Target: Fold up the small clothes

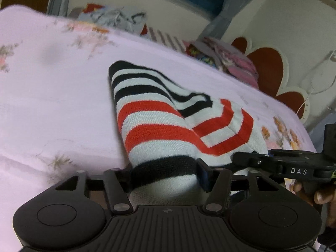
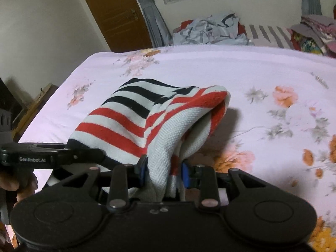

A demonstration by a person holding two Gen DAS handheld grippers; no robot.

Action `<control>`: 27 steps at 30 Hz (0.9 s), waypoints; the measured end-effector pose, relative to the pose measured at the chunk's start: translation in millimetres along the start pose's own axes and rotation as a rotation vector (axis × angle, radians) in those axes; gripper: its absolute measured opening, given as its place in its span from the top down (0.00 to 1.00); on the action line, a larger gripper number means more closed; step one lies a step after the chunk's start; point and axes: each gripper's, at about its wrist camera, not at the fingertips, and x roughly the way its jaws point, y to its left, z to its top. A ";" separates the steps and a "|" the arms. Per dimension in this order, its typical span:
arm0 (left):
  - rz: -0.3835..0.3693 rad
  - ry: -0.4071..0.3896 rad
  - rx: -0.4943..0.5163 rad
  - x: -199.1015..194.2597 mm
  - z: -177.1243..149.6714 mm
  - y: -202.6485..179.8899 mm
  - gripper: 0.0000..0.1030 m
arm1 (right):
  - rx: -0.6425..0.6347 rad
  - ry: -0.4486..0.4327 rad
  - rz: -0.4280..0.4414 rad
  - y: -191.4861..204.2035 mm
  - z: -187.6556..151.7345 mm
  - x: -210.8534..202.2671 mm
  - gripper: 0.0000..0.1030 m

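- Wooden door [image 2: 117, 12]: brown, in the far left corner of the room, beside a grey curtain [image 2: 154, 14].
- Bed sheet [image 2: 210, 67]: pale lilac with scattered flower prints, covering the bed on which everything lies.
- Left claw [image 1: 166, 176]: at the near edge of the bed. The black hem band of the garment sits between its jaws, bunched thick, and the jaws stand fairly wide around it. In the right wrist view a hand [image 2: 12, 180] holds its handle at the left edge.
- Striped knit garment [image 2: 130, 117]: white with black stripes at the far end and red stripes nearer the claws. It is lifted at its near edge by both claws, doubled over into a loose hump, and its far end rests on the sheet near the middle of the bed.
- Right claw [image 2: 164, 173]: just right of the left claw, blue pads pressed on a white fold of the garment's near edge, gripping it.
- Heap of unfolded clothes [image 2: 212, 29]: grey and blue, at the far edge of the bed.
- Stack of folded clothes [image 2: 310, 31]: pink and patterned pieces, far right corner.
- Headboard [image 1: 268, 69]: red scalloped panels with cream trim, seen from the left wrist view.
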 end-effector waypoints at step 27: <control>0.138 -0.035 0.289 -3.3 -5.6 -28.7 0.52 | -0.016 -0.033 -0.179 16.4 0.6 -11.0 0.80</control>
